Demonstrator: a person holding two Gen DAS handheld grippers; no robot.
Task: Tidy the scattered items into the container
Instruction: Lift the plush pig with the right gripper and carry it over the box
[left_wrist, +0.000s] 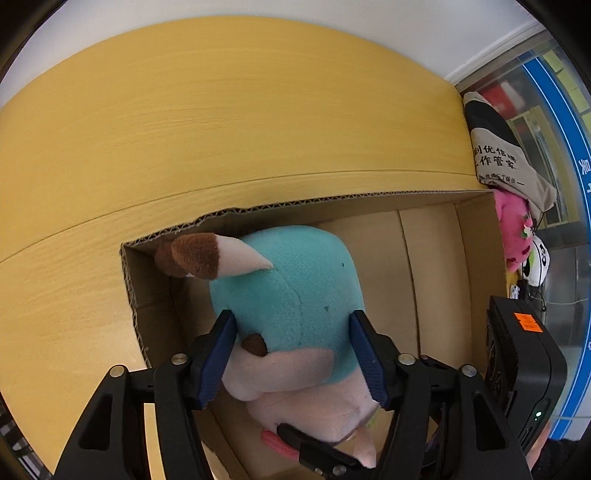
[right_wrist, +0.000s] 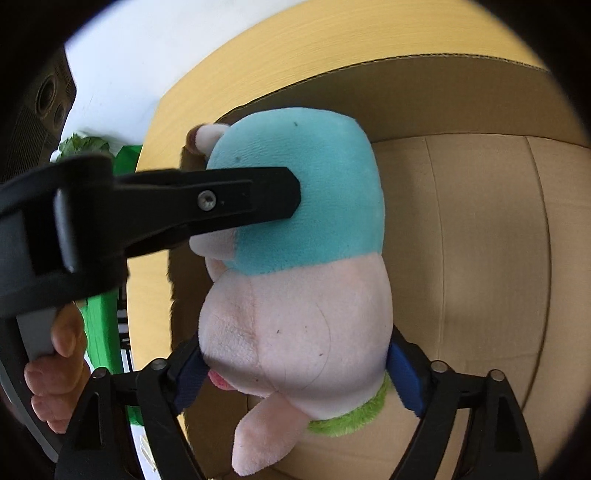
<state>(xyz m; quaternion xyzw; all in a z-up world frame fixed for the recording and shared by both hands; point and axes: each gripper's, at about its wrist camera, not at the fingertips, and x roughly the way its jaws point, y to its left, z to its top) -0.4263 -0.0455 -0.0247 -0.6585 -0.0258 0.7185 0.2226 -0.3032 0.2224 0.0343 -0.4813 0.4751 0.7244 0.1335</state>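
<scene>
Jaws of left gripper (left_wrist: 291, 354) and right gripper (right_wrist: 295, 373) clamp plush toy (left_wrist: 291, 288) over cardboard box (left_wrist: 436, 258); no brand legible

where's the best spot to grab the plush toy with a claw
Grip the plush toy across its soft body from above, pads on opposite flanks, as both claws now straddle it: the left claw at the teal part, the right claw at the pink part. The body is rounded and squashy; the ears and limbs are thin and floppy. It lies in the box, so only the top is open.
</scene>
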